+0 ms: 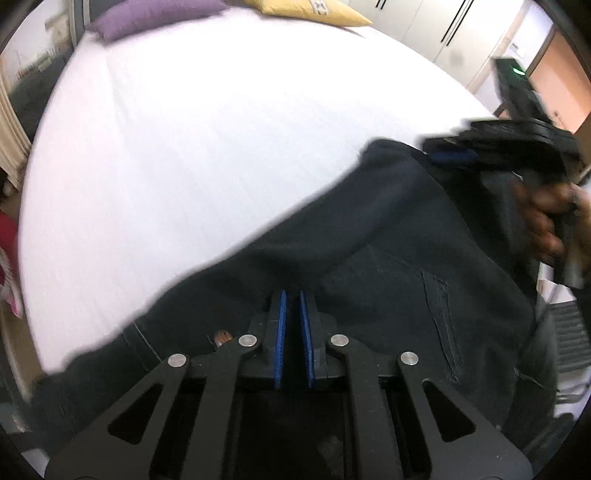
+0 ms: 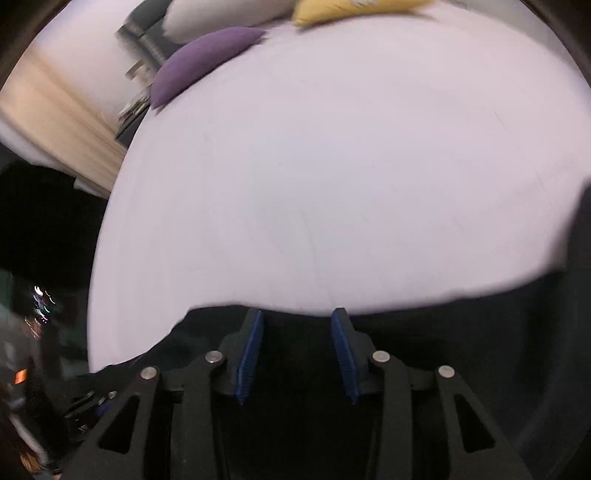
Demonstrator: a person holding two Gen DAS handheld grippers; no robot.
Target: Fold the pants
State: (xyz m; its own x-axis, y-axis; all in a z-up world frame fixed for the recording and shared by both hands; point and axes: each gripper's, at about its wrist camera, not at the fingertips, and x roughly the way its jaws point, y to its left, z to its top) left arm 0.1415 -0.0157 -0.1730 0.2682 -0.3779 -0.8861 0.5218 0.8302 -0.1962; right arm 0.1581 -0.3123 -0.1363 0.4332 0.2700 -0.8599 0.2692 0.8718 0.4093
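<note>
While blur hides detail, the left gripper (image 1: 291,295) pinches dark pants (image 1: 369,258); the right gripper (image 2: 297,314) stands spread above them on a white bed (image 1: 203,147).

The left wrist camera sits just behind the left gripper (image 1: 291,295) and looks steeply down, very near the dark navy cloth pants (image 1: 369,266), with the wide white bed (image 1: 203,147) running away to its far edge. The right wrist camera sits just behind the right gripper (image 2: 297,314) and looks down the same way, also very near the pants (image 2: 424,332). Both views share the bed (image 2: 332,166), the purple soft pillow (image 1: 147,16) (image 2: 199,61) and the yellow soft pillow (image 1: 306,9) (image 2: 343,9) at the far edge.
</note>
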